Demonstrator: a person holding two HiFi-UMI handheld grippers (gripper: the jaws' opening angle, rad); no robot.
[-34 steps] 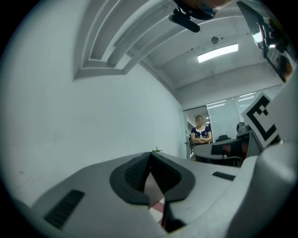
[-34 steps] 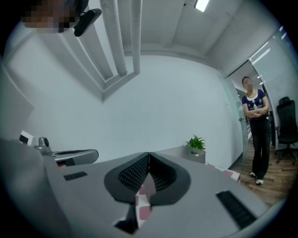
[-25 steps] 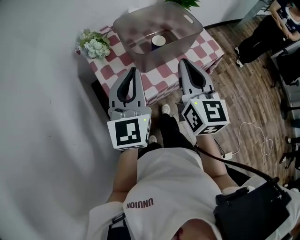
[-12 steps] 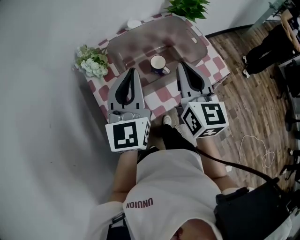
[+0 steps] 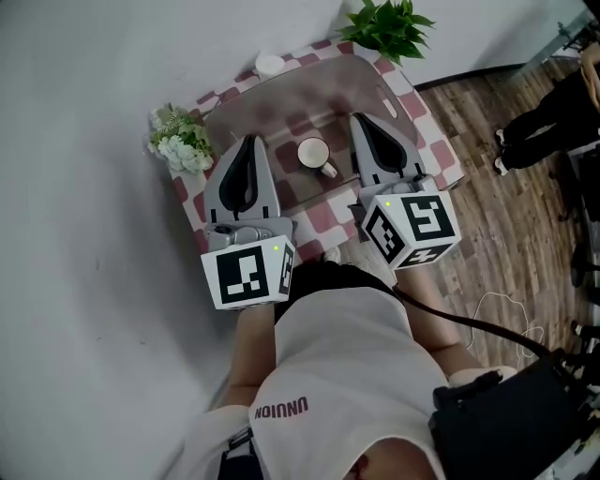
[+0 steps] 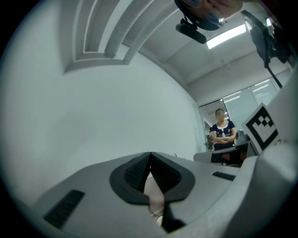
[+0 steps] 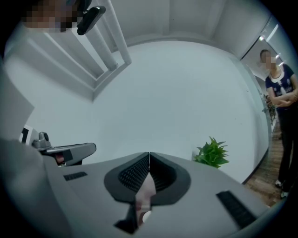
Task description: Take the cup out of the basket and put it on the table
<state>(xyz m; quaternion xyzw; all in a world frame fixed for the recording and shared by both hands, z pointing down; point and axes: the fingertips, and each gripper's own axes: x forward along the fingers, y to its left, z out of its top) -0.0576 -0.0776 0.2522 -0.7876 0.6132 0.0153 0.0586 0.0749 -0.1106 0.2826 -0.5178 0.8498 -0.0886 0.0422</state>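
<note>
A white cup [image 5: 314, 155] with a handle stands inside the translucent grey basket [image 5: 291, 94] on the red-and-white checkered table [image 5: 433, 141]. In the head view my left gripper [image 5: 247, 141] hovers over the basket's left side and my right gripper [image 5: 360, 119] over its right side, with the cup between them and lower down. The jaws of both meet at the tip and hold nothing. In the left gripper view the left gripper [image 6: 150, 153] points at a white wall. The right gripper [image 7: 149, 153] does the same in its own view. Neither gripper view shows the cup.
White flowers [image 5: 183, 141] sit at the table's left corner, a potted plant [image 5: 384, 23] and a small white dish [image 5: 270, 64] at the back. Wooden floor [image 5: 506, 216] lies to the right, where a seated person's legs [image 5: 548, 122] show. A person [image 6: 222, 132] stands further off.
Both grippers have moved forward from the table's near edge to over the basket. The cup now lies between them. Their jaws stay shut.
</note>
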